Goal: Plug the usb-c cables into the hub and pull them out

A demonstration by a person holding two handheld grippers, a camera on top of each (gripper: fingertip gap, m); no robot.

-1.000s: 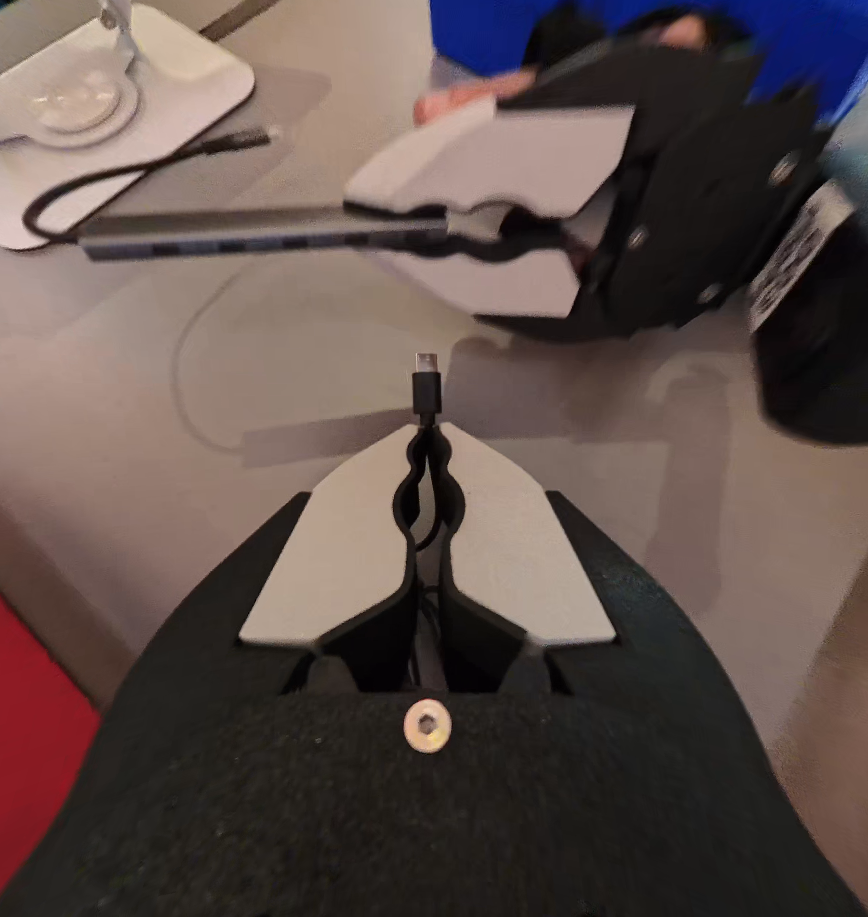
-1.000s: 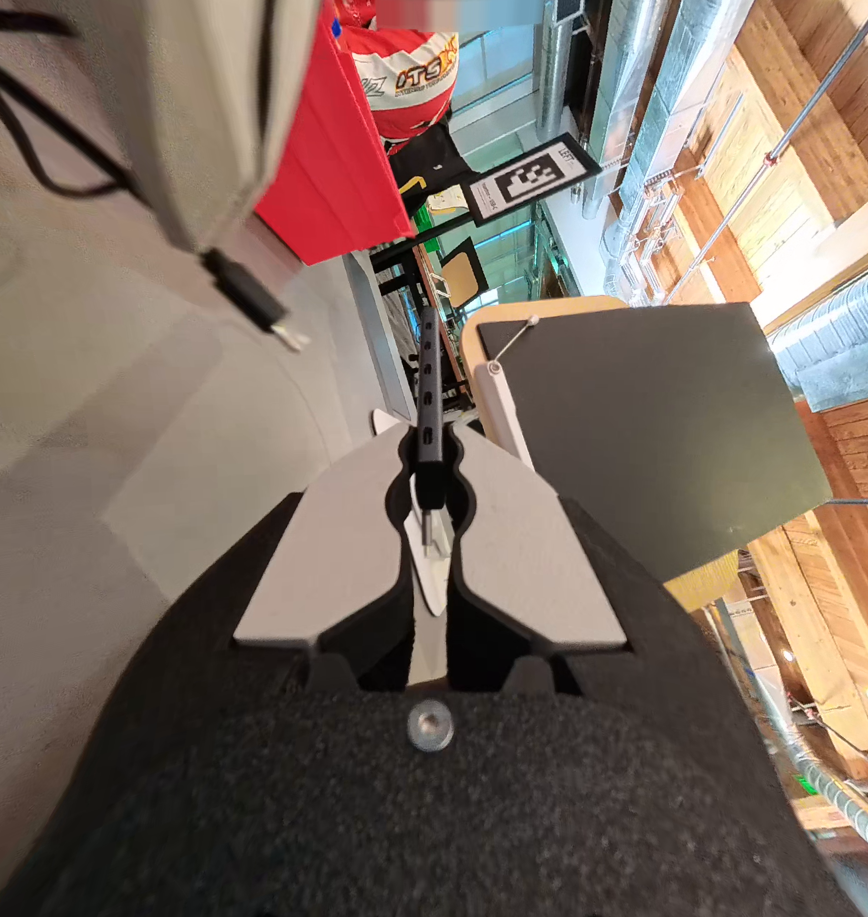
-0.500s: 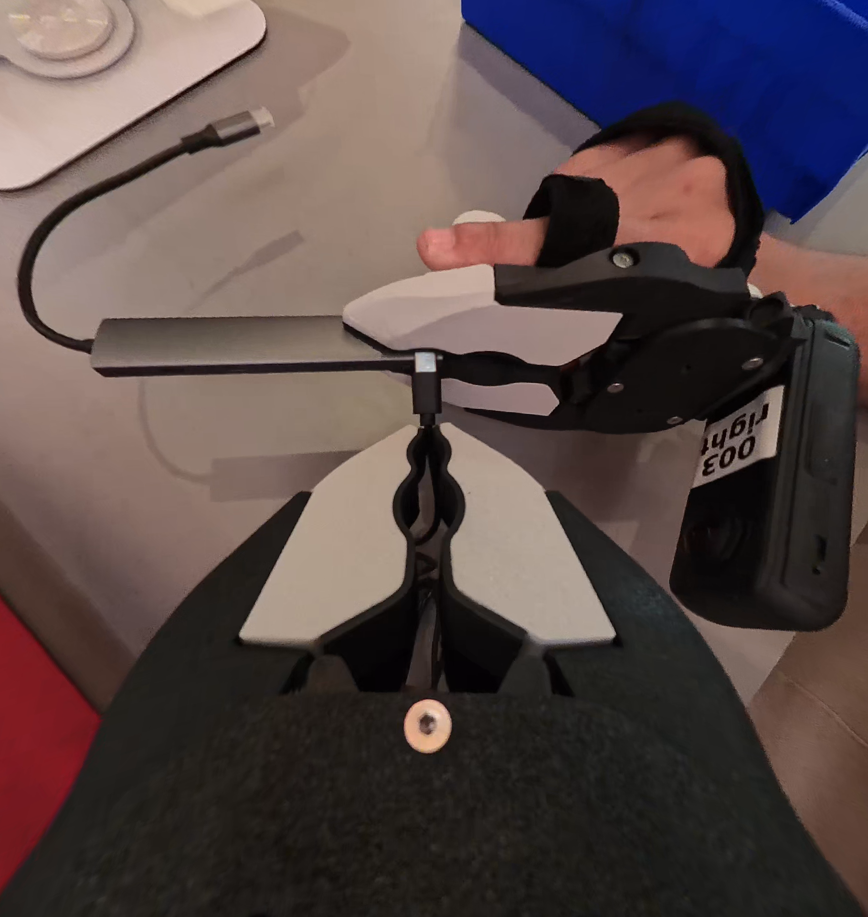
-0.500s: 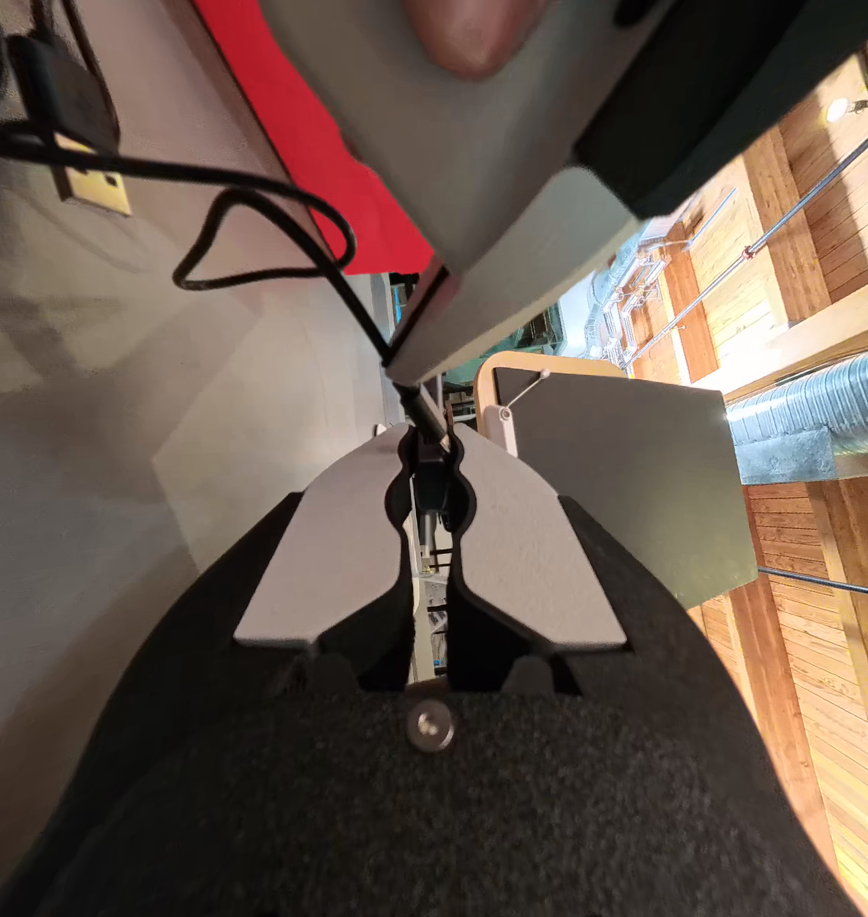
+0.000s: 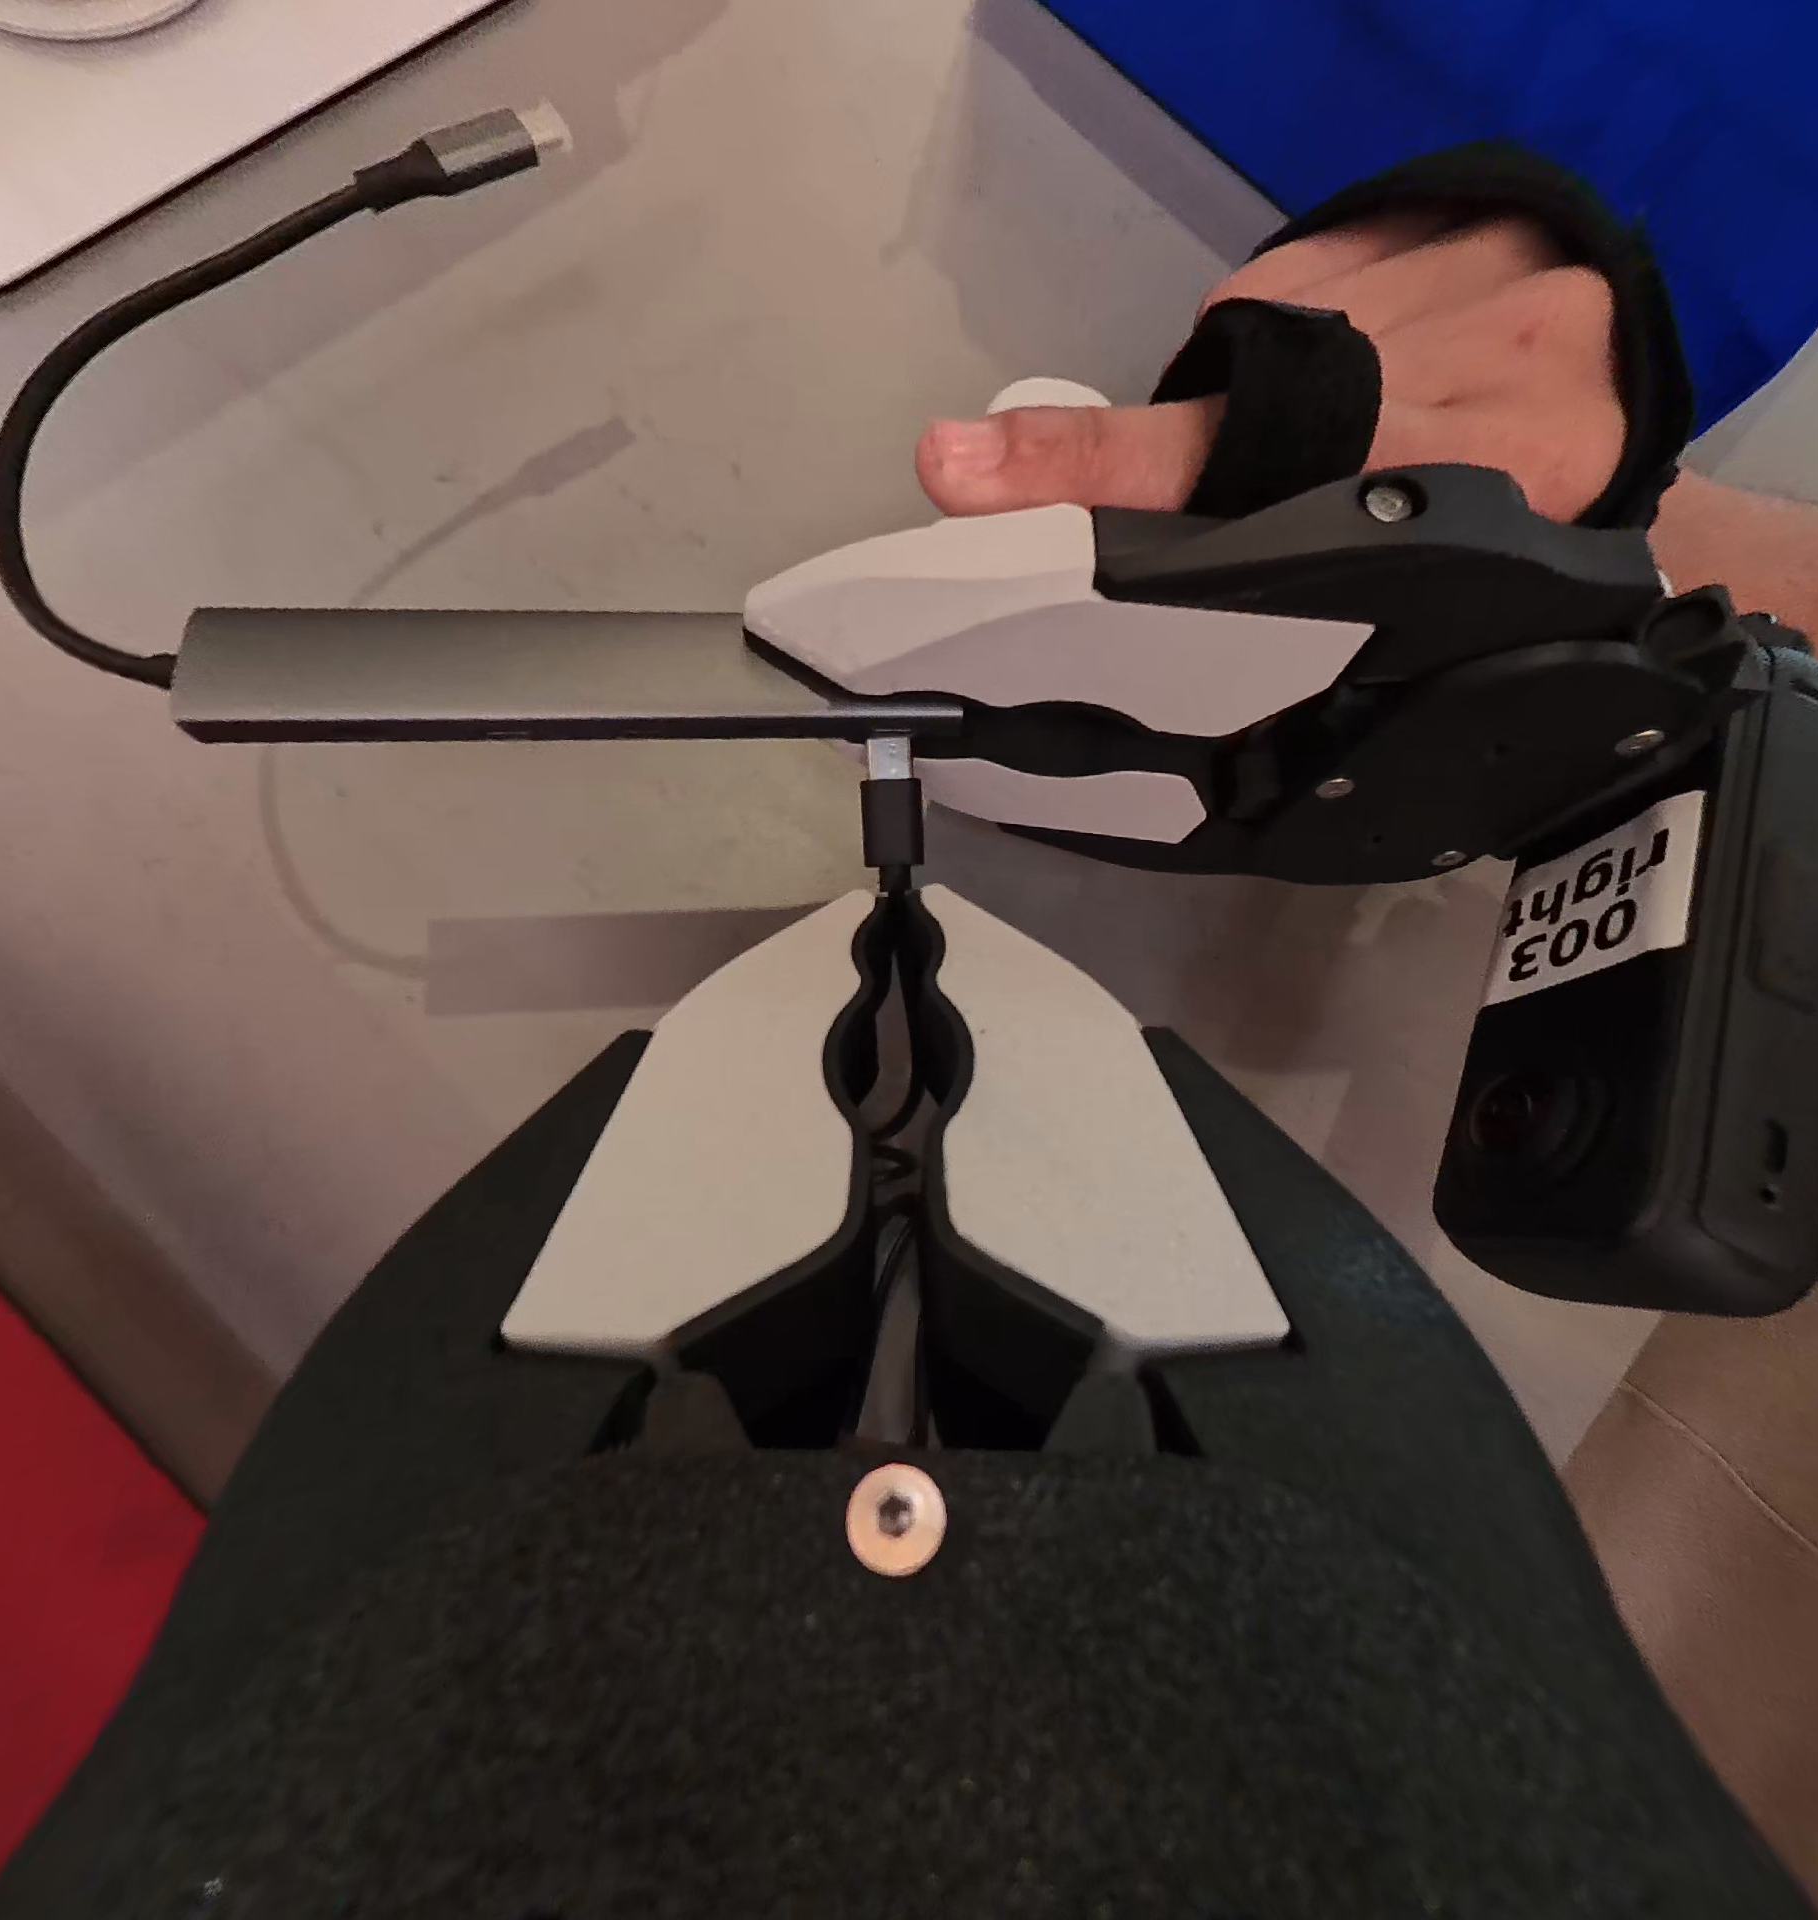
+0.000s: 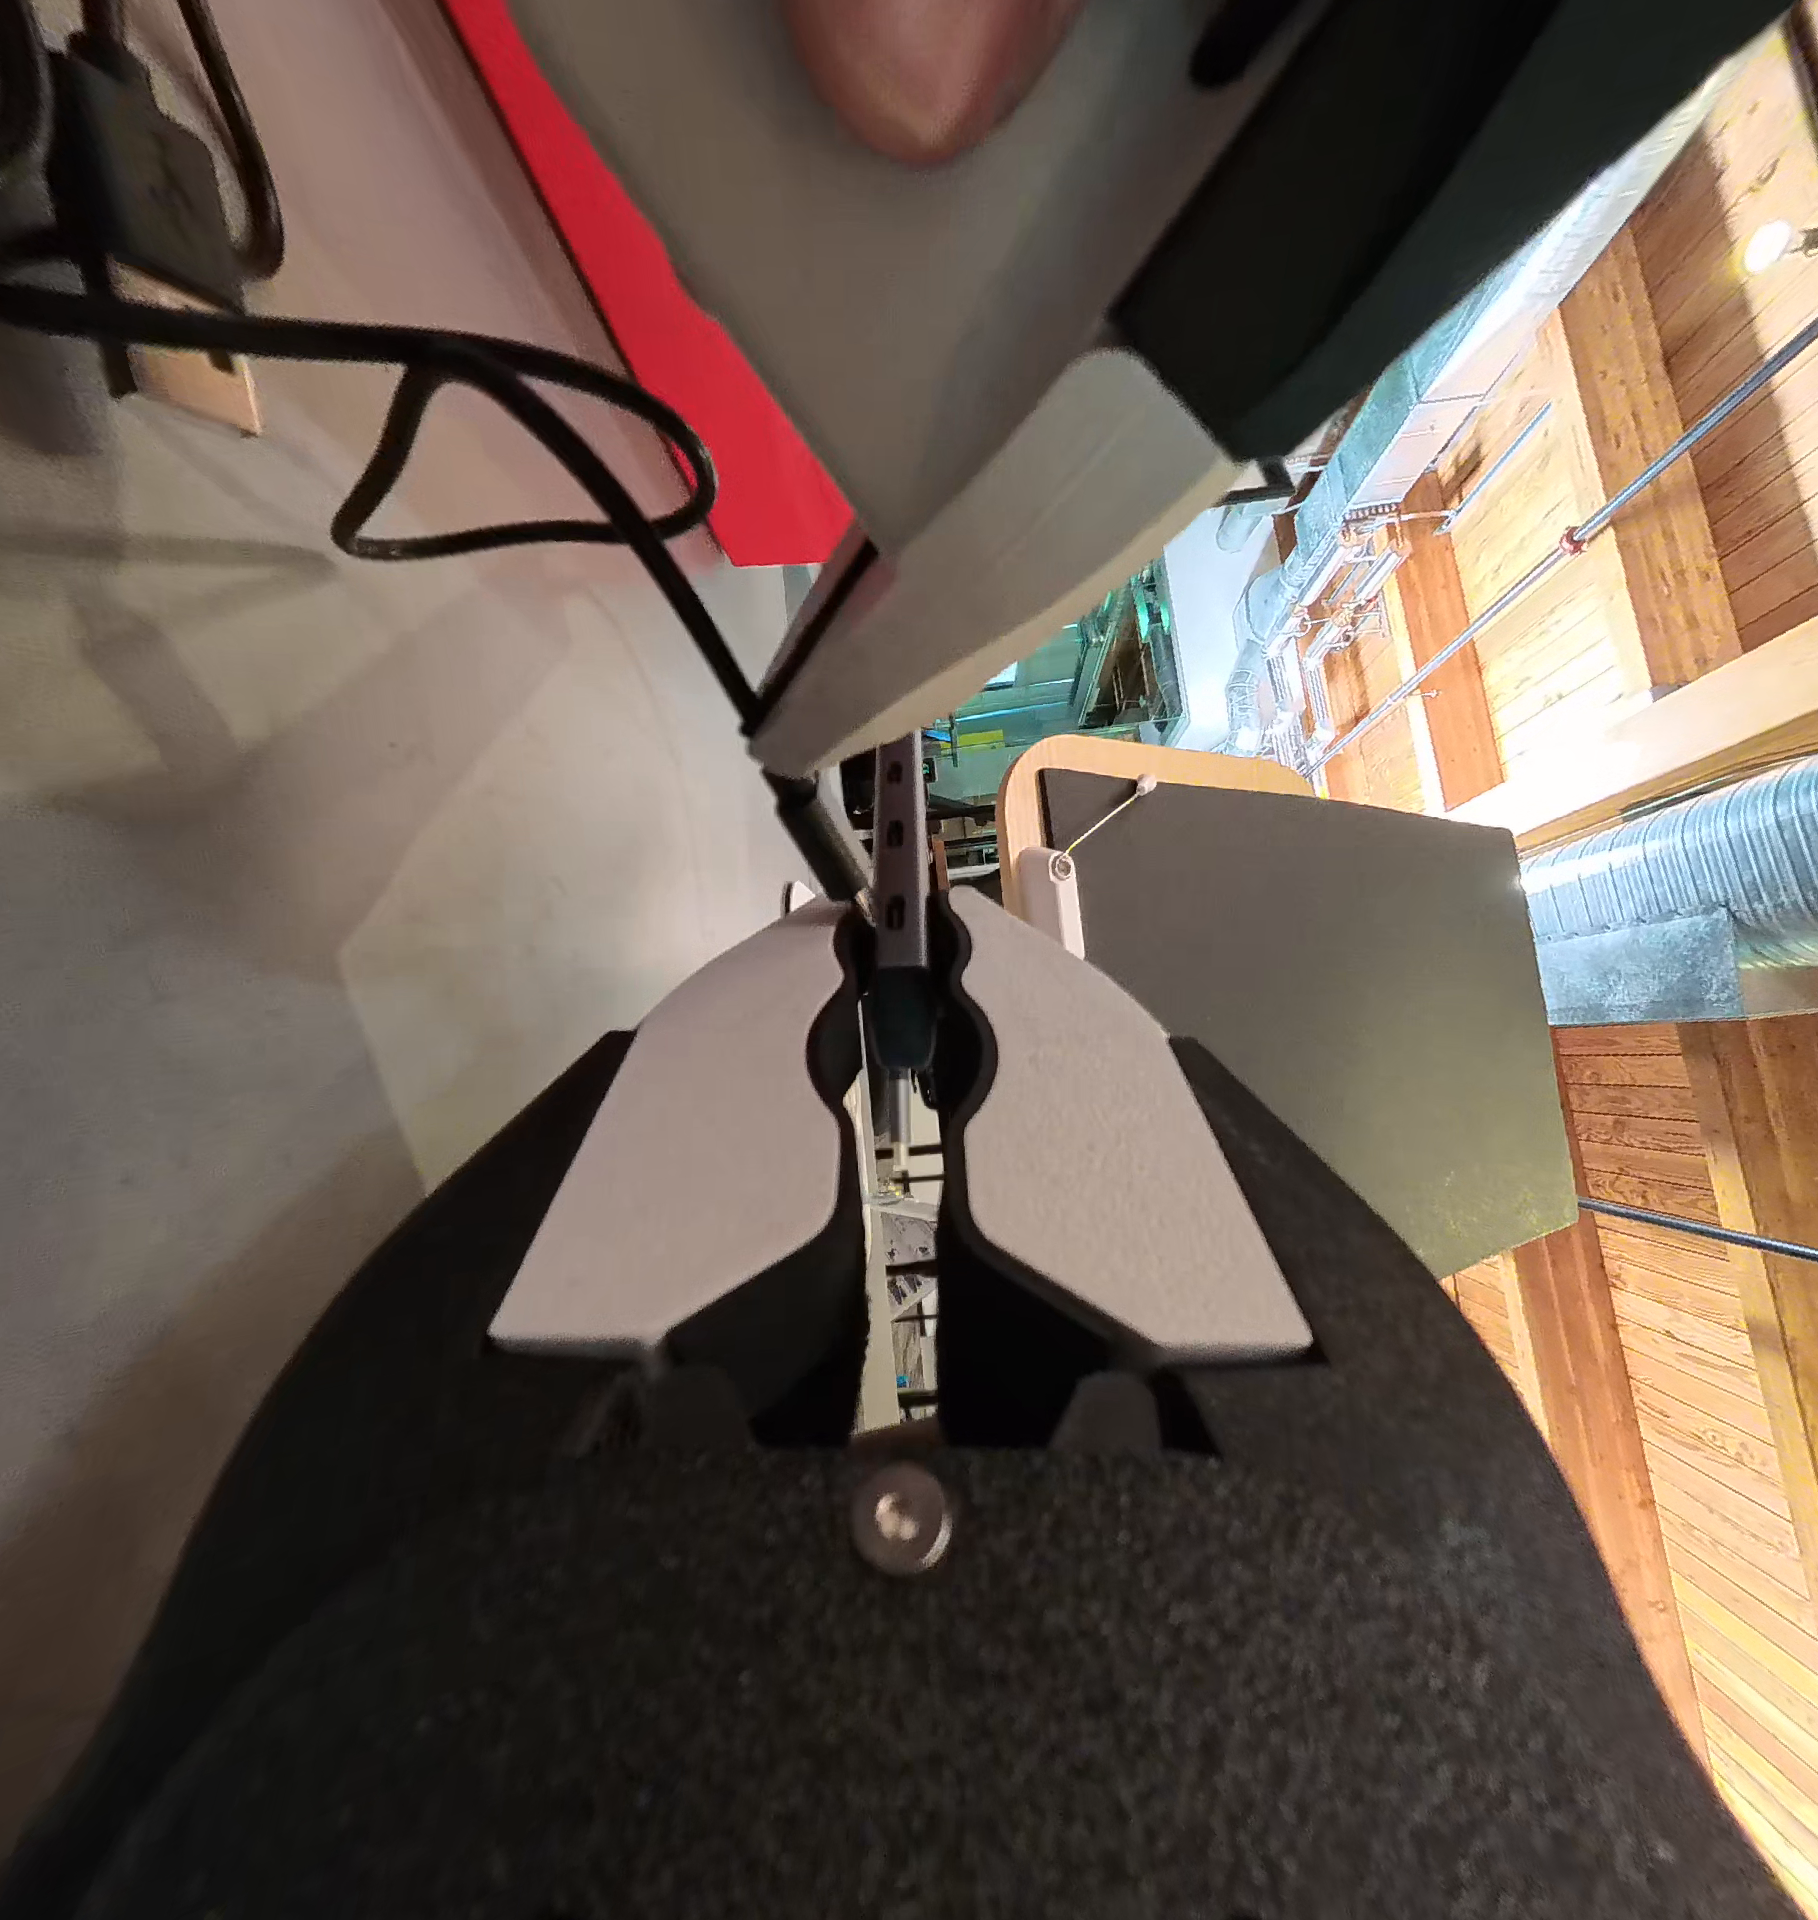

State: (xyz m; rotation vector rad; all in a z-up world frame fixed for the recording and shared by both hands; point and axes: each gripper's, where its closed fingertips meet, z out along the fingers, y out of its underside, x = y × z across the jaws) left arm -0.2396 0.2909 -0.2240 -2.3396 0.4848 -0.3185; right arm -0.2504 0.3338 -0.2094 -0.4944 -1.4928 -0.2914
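In the left wrist view my left gripper [image 5: 900, 899] is shut on a black usb-c cable, with its plug [image 5: 889, 831] sticking out past the fingertips. The plug's metal tip meets the near side edge of the slim grey hub [image 5: 469, 665]; I cannot tell how deep it sits. My right gripper [image 5: 863, 717] comes in from the right, shut on the hub's right end, and holds it level above the table. In the right wrist view my right gripper [image 6: 900, 914] grips the hub [image 6: 905, 831] edge-on, and the plug [image 6: 822, 842] meets it from the left under the left gripper's finger [image 6: 988, 520].
The hub's own short cable curls left to a loose grey plug [image 5: 489, 145]. A white pad [image 5: 157, 125] lies at the far left, a blue bin [image 5: 1507, 104] at the far right, a red bin [image 5: 32, 1558] at the near left. The black cable [image 6: 531, 364] trails across the grey table [image 5: 261, 1039]. My hands' fingertips stand some 4 cm from each other.
One second ago the plug and the hub were apart. The two grippers have come together, and the plug's tip has stayed at the hub's edge for the last half second.
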